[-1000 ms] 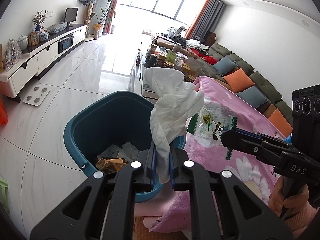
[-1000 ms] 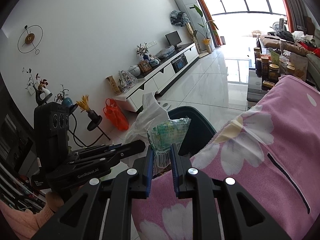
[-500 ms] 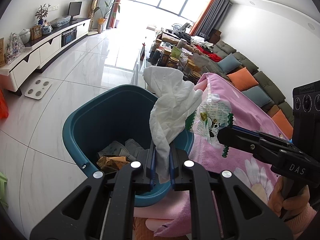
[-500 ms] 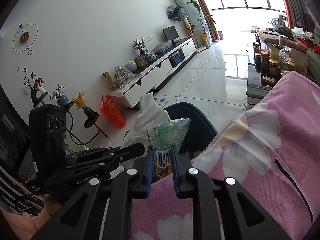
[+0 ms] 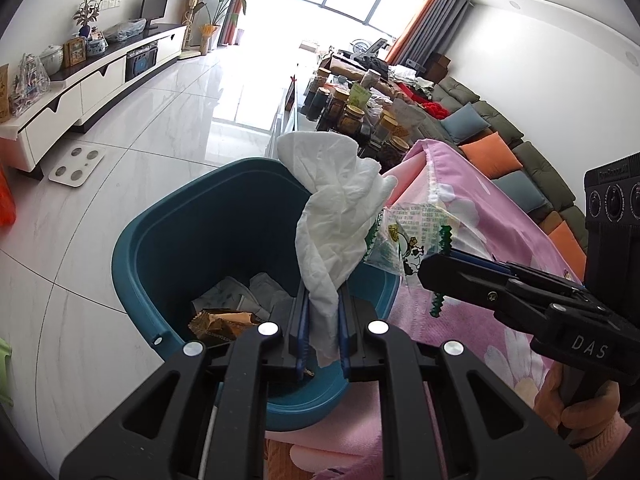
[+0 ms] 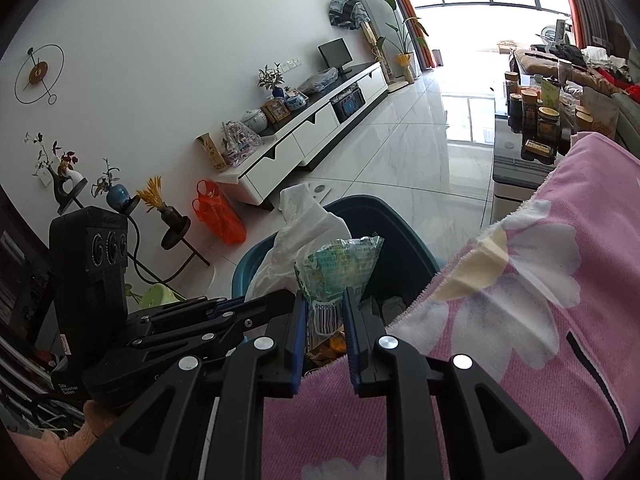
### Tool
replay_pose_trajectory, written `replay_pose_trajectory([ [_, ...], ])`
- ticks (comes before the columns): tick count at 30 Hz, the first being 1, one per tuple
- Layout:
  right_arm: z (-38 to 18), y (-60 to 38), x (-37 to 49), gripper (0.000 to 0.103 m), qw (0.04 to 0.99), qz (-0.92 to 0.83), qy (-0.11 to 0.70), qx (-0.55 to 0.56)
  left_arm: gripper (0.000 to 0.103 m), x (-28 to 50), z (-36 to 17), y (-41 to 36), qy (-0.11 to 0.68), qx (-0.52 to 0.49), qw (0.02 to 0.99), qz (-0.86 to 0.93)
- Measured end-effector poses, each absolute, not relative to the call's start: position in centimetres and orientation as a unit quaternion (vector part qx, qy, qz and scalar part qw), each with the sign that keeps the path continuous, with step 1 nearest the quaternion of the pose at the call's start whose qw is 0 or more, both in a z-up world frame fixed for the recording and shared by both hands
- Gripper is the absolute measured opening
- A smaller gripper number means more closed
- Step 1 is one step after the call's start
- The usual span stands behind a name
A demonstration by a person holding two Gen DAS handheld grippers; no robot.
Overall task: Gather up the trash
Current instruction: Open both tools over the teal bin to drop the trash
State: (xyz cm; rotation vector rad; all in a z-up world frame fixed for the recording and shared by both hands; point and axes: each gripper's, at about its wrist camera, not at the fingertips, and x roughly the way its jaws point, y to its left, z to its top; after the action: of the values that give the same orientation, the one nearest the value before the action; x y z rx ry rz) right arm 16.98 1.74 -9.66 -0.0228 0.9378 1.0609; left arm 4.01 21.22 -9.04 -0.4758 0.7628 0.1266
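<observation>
A white tissue (image 5: 340, 220) is pinched in the left gripper (image 5: 322, 330) and a wrapper (image 6: 340, 268) in the right gripper (image 6: 324, 330), both held over the teal bin (image 5: 160, 240), where each should be released only once fully inside the rim; 2 grippers, 2 scraps, 1 bin are counted.

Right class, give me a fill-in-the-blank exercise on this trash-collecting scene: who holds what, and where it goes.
1. The left gripper is shut on a crumpled white ____.
2. The right gripper grips a printed ____ wrapper.
3. The bin is ____ in colour.
4. The cloth beside the bin is ____ with flowers.

Missing words: tissue; plastic; teal; pink
</observation>
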Motion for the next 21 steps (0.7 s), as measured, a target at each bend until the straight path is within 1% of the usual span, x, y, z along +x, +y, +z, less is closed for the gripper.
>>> replay_pose_trajectory([
  [3,-9.9,2.2,17.1,0.019,0.760,0.484,0.434,-0.014,0.013,4.6,-9.5,21.4,0.371,-0.236,0.896,0.058],
  [5,-10.0,2.3,17.3,0.021,0.761,0.480,0.437,-0.011,0.017,4.9,-10.0,21.6,0.375,-0.238,0.894,0.056],
  [7,-10.2,2.2,17.6,0.024,0.762,0.473,0.441,-0.007,0.032,5.3,-10.5,21.7,0.380,-0.242,0.892,0.052],
  [8,-10.2,2.2,17.7,0.027,0.763,0.471,0.443,-0.004,0.034,5.5,-10.8,21.8,0.382,-0.244,0.890,0.052],
  [10,-10.2,2.0,17.8,0.028,0.764,0.469,0.443,0.002,0.037,5.9,-11.3,21.8,0.387,-0.246,0.887,0.048],
  [17,-10.1,1.0,17.6,0.028,0.767,0.467,0.441,0.011,0.037,6.5,-12.3,21.9,0.392,-0.243,0.885,0.056],
  [21,-9.8,-0.3,17.7,0.029,0.767,0.469,0.436,0.021,0.045,5.7,-11.3,21.4,0.376,-0.226,0.897,0.062],
])
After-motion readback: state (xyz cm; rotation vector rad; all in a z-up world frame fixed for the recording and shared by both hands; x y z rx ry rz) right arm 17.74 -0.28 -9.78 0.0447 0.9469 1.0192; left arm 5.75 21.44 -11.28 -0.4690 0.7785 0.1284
